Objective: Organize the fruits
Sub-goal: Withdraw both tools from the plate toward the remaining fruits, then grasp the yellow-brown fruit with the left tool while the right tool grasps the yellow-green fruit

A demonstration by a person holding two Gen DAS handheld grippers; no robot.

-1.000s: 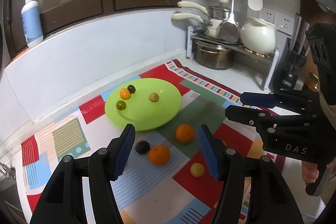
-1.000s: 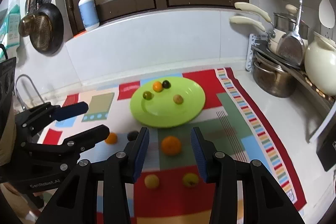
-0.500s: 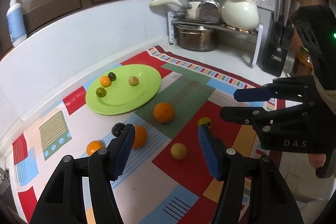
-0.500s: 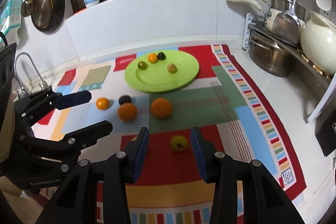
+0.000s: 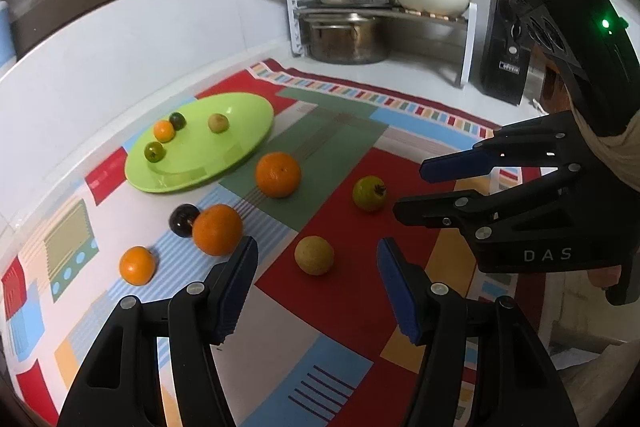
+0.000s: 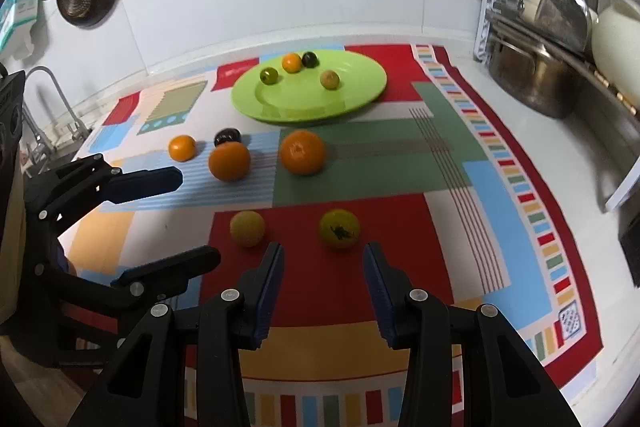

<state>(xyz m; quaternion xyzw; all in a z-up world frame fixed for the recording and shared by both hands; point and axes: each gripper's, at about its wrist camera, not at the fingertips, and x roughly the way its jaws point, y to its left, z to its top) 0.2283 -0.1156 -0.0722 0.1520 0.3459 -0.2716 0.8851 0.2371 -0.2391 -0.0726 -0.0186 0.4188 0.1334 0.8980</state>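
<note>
The desk (image 6: 480, 95) carries a patchwork mat (image 6: 452, 183). On the mat, ahead of the jaws, lie a green plate (image 6: 360, 91), two large oranges (image 6: 302, 151), a small orange (image 6: 182, 147), a dark fruit (image 6: 227, 136) and, nearest the jaws, two yellowish fruits (image 6: 339, 228). A steel pot (image 6: 532, 79) stands far right.

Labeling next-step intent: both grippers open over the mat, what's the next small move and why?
Probably ease the right gripper forward and down around the yellow-green fruit: it lies on the mat just ahead of the open jaws, off the green plate, and nothing is held.
</note>
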